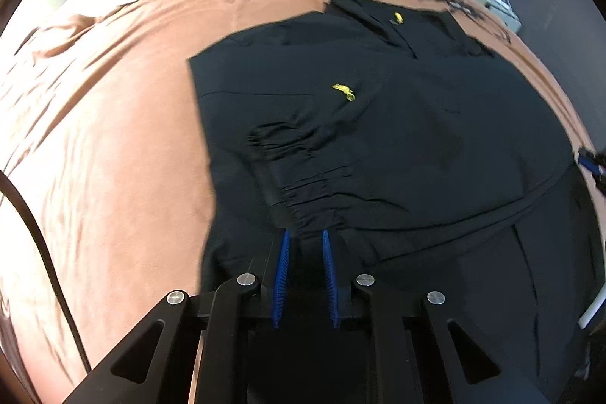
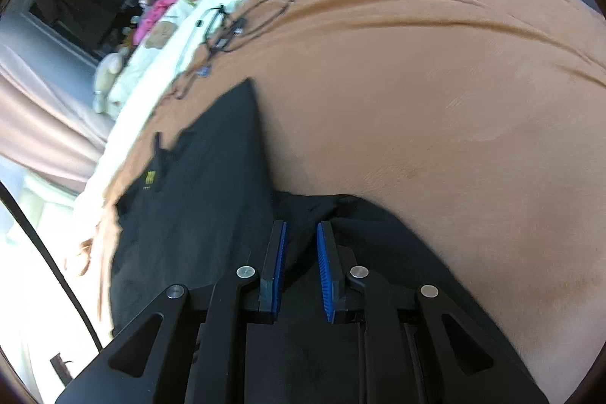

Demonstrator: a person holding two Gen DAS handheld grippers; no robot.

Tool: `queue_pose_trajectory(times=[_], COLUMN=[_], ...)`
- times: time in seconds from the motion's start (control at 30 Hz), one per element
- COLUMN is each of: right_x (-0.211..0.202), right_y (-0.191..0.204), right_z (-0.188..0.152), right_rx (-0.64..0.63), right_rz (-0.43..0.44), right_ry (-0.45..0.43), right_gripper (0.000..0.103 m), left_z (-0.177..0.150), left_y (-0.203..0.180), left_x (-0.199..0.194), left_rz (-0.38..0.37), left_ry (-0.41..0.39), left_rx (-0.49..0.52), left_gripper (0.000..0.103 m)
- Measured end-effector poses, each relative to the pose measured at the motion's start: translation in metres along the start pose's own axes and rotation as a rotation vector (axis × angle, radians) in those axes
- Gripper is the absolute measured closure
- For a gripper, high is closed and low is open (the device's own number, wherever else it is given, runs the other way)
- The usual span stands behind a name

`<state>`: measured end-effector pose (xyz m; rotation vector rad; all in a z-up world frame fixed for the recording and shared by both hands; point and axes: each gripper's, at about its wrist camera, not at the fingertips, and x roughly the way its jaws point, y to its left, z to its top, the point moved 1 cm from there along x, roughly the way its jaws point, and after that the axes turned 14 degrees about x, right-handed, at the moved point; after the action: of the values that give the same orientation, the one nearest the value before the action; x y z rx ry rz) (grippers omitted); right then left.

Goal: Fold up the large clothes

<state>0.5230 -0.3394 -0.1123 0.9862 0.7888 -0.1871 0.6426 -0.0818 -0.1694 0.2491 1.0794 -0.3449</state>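
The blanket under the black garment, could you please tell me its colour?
The blanket is plain orange-brown, clearest in the right wrist view.

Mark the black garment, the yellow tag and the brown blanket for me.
black garment (image 1: 416, 139), left wrist view, flat middle of the fabric
yellow tag (image 1: 344, 91), left wrist view, centre of the tag
brown blanket (image 2: 435, 93), right wrist view, bare stretch beside the garment

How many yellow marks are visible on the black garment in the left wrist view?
2: one yellow mark mid-garment, another near the far collar of the black garment. Folds may hide more.
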Motion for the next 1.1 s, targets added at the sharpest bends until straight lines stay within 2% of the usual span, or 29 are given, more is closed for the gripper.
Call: queue_pose_trajectory(times=[0.03,0.1,0.13,0.17,0.2,0.33,0.47,0.6,0.9,1.1], right_x=[-0.005,-0.021,-0.027,-0.036,-0.047,-0.074,-0.109,-0.143,-0.230,-0.280], right_y=[0.003,0.007,0.007,0.009,0.011,0.013,0.011,0.014,-0.001,-0.026], right_z=[-0.005,-0.014,-0.016,-0.018,-0.022,-0.038,-0.056,-0.075,-0.109,-0.132], right_rx=[-0.018,-0.040,-0.040,-0.044,-0.051,-0.124,-0.218,-0.296,-0.413,-0.503], right_rz=[-0.002,0.019,0.035,0.048,0.059,0.061,0.025,0.014,-0.003,0.033], right_ry=[-0.004,-0.012,-0.015,-0.017,-0.019,-0.012,-0.016,-0.007,-0.051,-0.076], right_gripper=[0.080,0.032,0.029,0.029,0.029,0.029,0.018,0.015,0.014,0.014], left_z=[-0.002,-0.007,-0.010,-0.013,-0.018,-0.035,-0.056,-0.078,-0.144,-0.193], left_y=[0.001,0.005,0.006,0.006,0.007,0.010,0.007,-0.003,-0.034,-0.052], left_x=[-0.007,-0.026,-0.035,-0.044,-0.057,-0.097,-0.137,-0.175,-0.250,-0.296], left_rz=[-0.007,-0.011,-0.006,-0.001,0.005,-0.001,0.014,0.022,0.024,0.045], left_ry=[-0.009,-0.033,-0.043,-0.054,-0.068,-0.097,-0.136,-0.173,-0.242,-0.293], left_rx=[-0.009,-0.026,-0.030,-0.032,-0.035,-0.054,-0.062,-0.067,-0.079,-0.086], left_gripper=[0.078,0.059,0.054,0.046,0.044,0.043,0.015,0.005,0.004,0.004])
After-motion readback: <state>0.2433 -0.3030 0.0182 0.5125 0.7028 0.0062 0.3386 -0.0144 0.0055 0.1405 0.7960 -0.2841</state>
